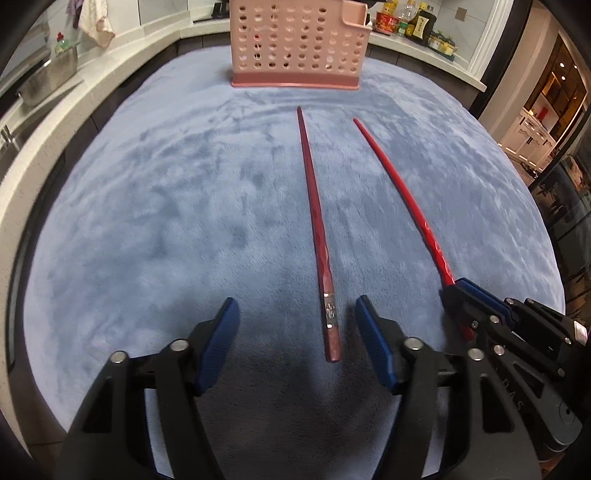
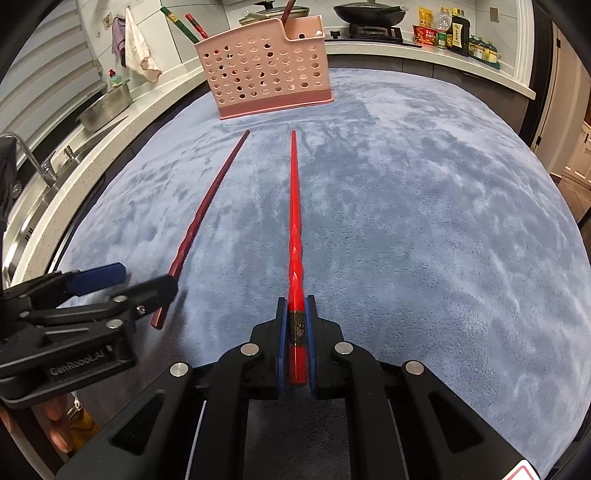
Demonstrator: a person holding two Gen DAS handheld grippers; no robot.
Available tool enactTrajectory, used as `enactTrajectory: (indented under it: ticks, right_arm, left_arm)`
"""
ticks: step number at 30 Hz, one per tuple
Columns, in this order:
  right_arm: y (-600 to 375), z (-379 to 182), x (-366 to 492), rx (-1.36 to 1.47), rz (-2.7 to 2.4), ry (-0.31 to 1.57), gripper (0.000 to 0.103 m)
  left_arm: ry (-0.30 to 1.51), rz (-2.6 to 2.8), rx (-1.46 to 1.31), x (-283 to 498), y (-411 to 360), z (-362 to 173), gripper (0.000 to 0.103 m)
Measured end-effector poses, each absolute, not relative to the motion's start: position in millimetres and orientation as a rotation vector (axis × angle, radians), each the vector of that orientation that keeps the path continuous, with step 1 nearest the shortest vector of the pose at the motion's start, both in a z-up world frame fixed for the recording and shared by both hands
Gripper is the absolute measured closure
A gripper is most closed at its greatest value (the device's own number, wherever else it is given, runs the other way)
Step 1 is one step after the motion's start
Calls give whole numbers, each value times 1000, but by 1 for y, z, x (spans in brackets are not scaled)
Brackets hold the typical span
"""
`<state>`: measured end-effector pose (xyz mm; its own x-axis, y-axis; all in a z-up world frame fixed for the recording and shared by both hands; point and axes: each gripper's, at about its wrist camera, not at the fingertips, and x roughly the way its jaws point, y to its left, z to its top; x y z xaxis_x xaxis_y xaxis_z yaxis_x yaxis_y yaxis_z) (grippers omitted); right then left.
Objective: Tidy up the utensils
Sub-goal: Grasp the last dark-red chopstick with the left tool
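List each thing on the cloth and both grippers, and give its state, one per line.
Left gripper: open, astride the dark chopstick.
Dark chopstick: lying flat, not gripped.
Right gripper: shut on the bright chopstick.
Bright chopstick: clamped at its thick end.
Basket: upright, holding chopsticks.

Blue cloth [image 2: 424, 221] lies open right and left; the pink basket [image 2: 266, 70] blocks the far middle.

Two red chopsticks [image 1: 317, 229] lie before a perforated pink holder [image 1: 295, 44].

Home kitchen. Sink and tap [image 2: 35, 160] at left, wok [image 2: 369, 13] on stove upper right. Sauce bottles [image 2: 456, 33] beside it.
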<state>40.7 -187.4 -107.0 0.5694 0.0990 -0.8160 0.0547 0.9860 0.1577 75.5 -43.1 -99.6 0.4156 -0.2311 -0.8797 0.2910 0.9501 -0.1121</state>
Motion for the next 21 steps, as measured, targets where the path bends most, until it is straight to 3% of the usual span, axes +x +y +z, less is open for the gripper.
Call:
enactTrajectory:
  ticks: [21]
  right_arm:
    - [-187, -110, 42, 174, 27, 976, 94]
  left_arm:
    - [1107, -333, 56, 77, -44, -108, 48]
